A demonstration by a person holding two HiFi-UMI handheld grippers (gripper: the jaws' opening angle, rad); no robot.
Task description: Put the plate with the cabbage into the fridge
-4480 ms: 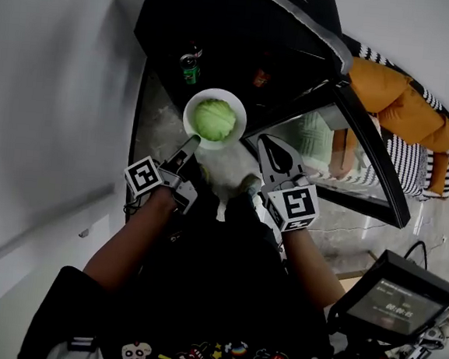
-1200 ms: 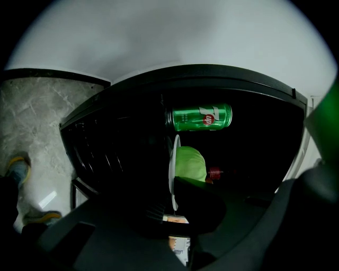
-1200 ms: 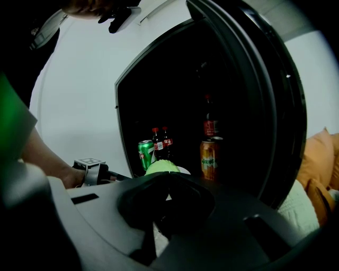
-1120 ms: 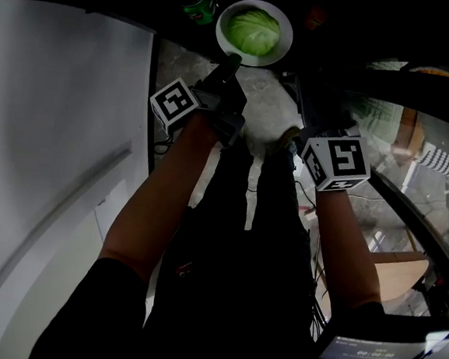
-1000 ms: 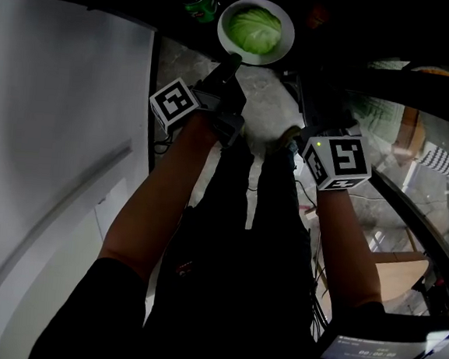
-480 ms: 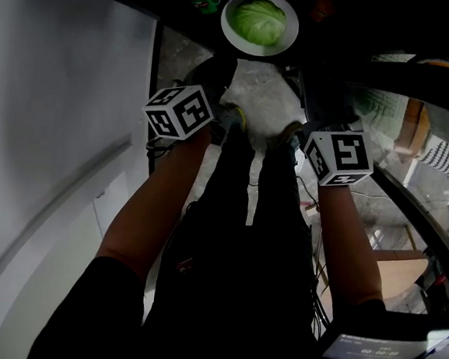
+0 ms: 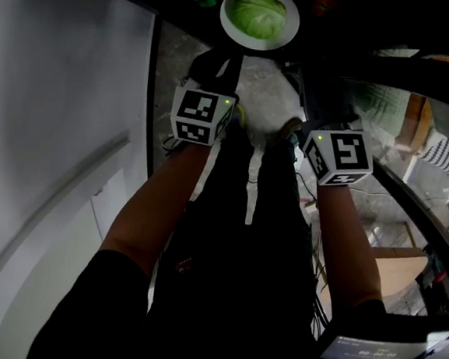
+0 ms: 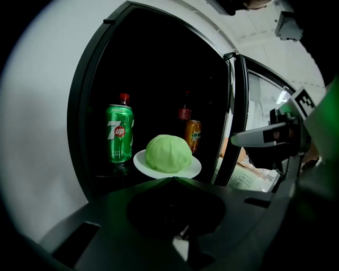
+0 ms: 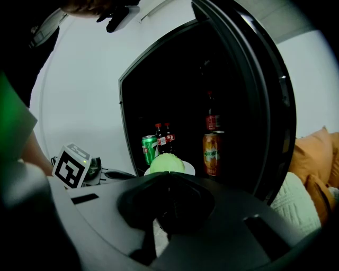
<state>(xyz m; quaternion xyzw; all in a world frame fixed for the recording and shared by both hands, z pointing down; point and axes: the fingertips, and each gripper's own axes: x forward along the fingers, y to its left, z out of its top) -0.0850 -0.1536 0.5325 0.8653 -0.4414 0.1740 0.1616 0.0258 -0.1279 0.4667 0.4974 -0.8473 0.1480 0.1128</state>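
The plate (image 8: pixel 139 160) bearing the cabbage (image 8: pixel 168 152) sits inside the open fridge (image 8: pixel 159 79) beside a green can (image 8: pixel 119 133), left claw (image 8: pixel 172 180) and right claw (image 9: pixel 169 174) both pinched closed and empty; stiff, slick and breakable, the plate is likely best gripped at its rim

All 3 views are dim. The fridge (image 8: pixel 159 79) interior is almost black, while the pale cabbage (image 7: pixel 259 12) and white plate (image 7: pixel 285 38) catch light from the room. The white wall (image 7: pixel 53 82) is soft and even. Reflections streak the glass door (image 7: pixel 393 127). Both gripper views bend at the edges, with black corners and a blurred near foreground
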